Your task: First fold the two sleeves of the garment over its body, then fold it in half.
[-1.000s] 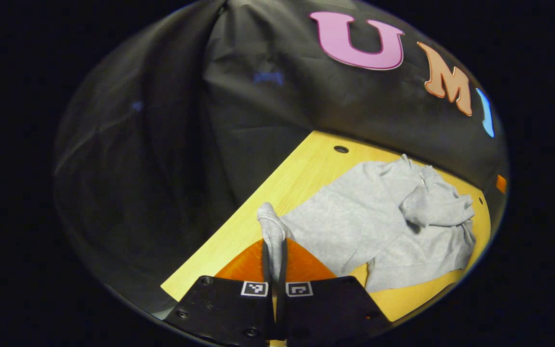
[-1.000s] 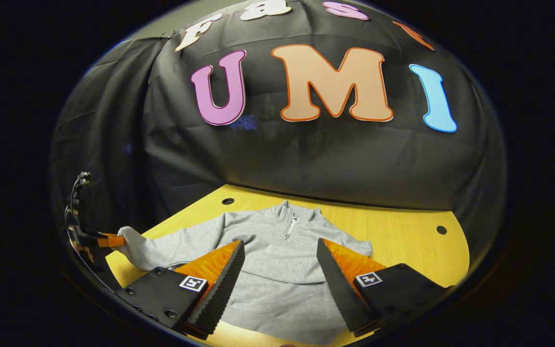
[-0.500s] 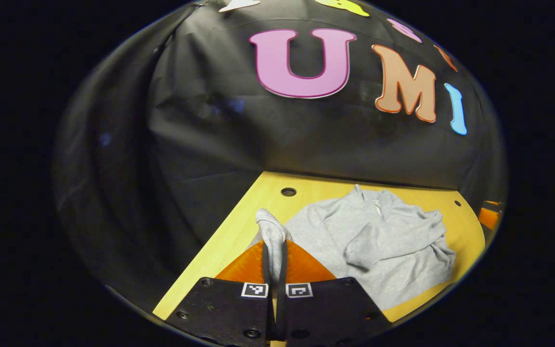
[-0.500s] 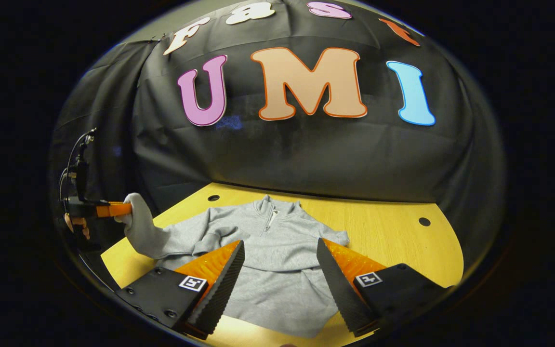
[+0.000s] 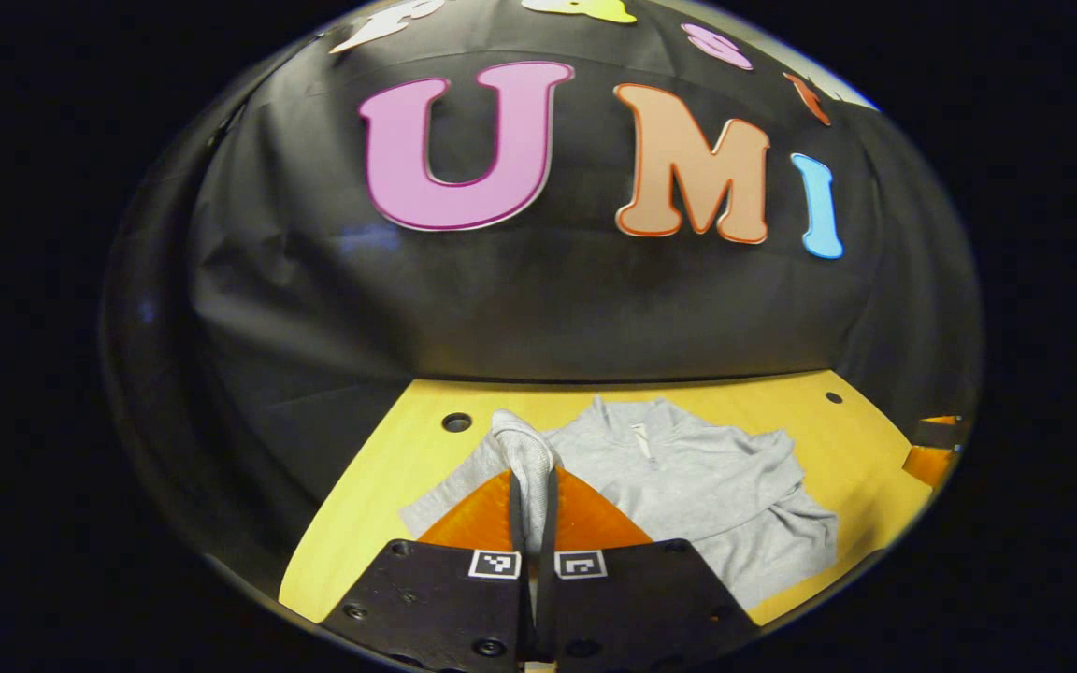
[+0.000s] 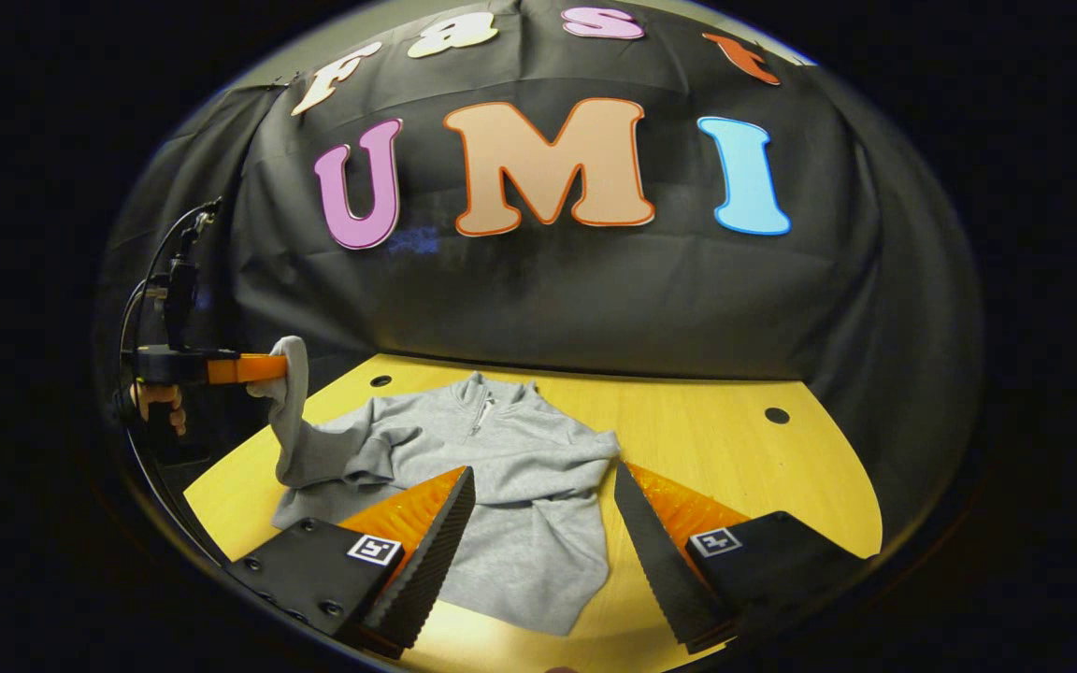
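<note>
A grey zip-neck sweatshirt (image 6: 501, 486) lies on the yellow table (image 6: 735, 467), its right sleeve folded across the chest. My left gripper (image 5: 532, 486) is shut on the cuff of the left sleeve (image 5: 524, 449). In the right gripper view that same left gripper (image 6: 249, 368) holds the cuff (image 6: 291, 374) lifted well above the table's left side, the sleeve hanging down to the shoulder. My right gripper (image 6: 543, 523) hovers open over the lower body of the sweatshirt (image 5: 688, 486), nothing between its fingers.
Round holes (image 6: 777, 415) mark the table's back corners. The black cloth wall (image 6: 548, 299) stands close behind the table. A hand (image 6: 160, 402) holds the left gripper at the table's left edge. Bare wood lies to the right of the garment.
The left gripper has raised the sleeve cuff higher and swung it inward toward the garment's body. The right gripper stays open and has drifted a little to the right.
</note>
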Tool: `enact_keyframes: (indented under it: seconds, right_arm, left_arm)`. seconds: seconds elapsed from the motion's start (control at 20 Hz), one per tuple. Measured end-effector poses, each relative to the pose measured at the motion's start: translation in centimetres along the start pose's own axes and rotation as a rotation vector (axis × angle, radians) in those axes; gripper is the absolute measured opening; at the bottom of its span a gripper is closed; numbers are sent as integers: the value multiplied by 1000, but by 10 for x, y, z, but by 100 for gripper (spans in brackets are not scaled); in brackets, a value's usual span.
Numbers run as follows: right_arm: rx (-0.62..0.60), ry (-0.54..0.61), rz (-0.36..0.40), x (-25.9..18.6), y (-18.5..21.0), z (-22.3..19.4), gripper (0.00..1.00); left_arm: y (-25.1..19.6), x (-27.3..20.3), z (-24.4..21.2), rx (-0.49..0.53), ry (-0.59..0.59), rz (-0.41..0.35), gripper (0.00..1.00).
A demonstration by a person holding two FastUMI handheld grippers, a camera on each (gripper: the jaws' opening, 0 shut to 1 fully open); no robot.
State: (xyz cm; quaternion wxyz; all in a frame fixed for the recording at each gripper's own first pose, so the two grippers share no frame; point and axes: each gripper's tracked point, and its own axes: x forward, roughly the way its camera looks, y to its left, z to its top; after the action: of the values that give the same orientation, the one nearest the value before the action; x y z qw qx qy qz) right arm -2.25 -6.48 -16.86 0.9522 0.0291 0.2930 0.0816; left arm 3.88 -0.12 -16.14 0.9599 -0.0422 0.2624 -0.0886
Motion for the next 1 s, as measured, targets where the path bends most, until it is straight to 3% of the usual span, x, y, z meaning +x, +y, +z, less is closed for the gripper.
enact_keyframes:
  seconds: [0.45,0.95,1.0]
  right_arm:
    - [34,4,-105,-43,-55,-21,96]
    - [69,9,-171,-70,-85,-46,96]
    - [74,11,-180,-74,-89,-49,91]
  left_arm:
    - [-116,33,10,55,10,-190,0]
    - [-220,70,-11,115,64,-334,0]
    - [-225,75,-15,119,70,-338,0]
